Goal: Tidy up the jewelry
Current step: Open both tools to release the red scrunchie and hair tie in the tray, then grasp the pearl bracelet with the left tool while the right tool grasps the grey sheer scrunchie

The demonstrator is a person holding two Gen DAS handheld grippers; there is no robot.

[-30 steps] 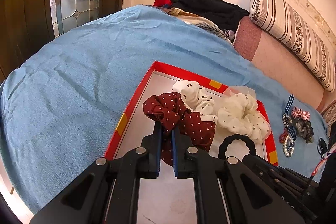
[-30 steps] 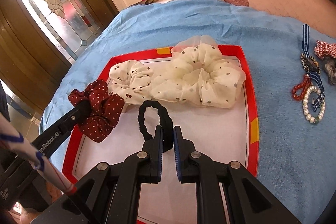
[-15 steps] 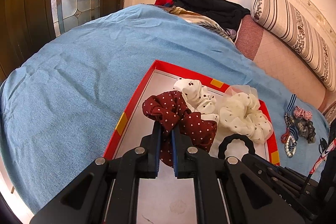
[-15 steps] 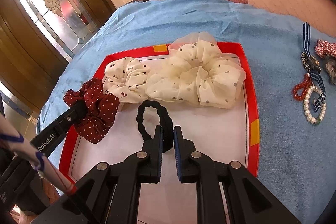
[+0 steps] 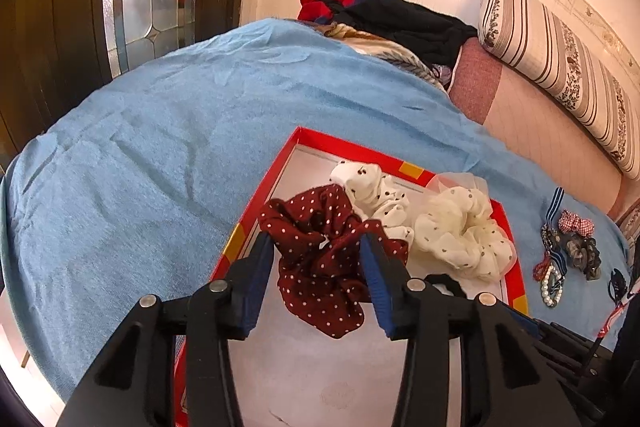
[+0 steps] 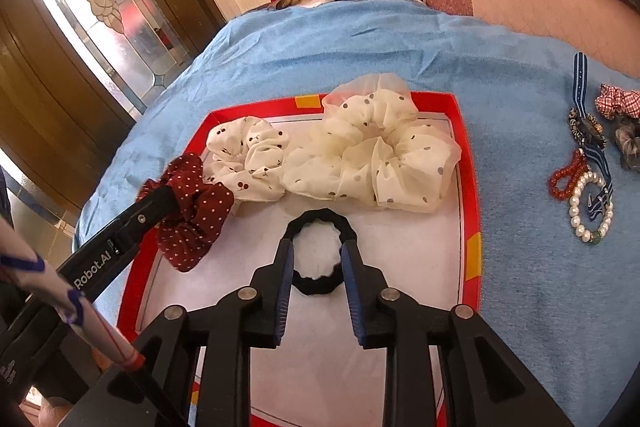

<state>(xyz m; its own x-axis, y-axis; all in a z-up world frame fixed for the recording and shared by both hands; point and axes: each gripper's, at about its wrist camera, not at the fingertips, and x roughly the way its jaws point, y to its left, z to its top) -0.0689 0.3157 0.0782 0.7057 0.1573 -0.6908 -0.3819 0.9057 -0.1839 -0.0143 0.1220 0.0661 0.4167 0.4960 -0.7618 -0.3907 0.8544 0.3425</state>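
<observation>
Lay four hair ties in the red-rimmed tray (image 6: 466, 163), centre of frame: maroon polka-dot scrunchie (image 5: 320, 259), cherry-print white scrunchie (image 6: 248, 159), cream organza scrunchie (image 6: 372, 155), black hair tie (image 6: 320, 251). Spread wide around the maroon one, left gripper (image 5: 320, 247), gripping nothing. Parted likewise astride the black tie, right gripper (image 6: 316, 259). Rested at right on the blue blanket (image 6: 520, 267): pearl bracelet (image 6: 592, 207), red bead bracelet (image 6: 566, 175).

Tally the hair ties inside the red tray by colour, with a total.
Cream scrunchies: 2, one small and one large
Dark red dotted scrunchie: 1
Black hair tie: 1
Total in the red tray: 4
</observation>
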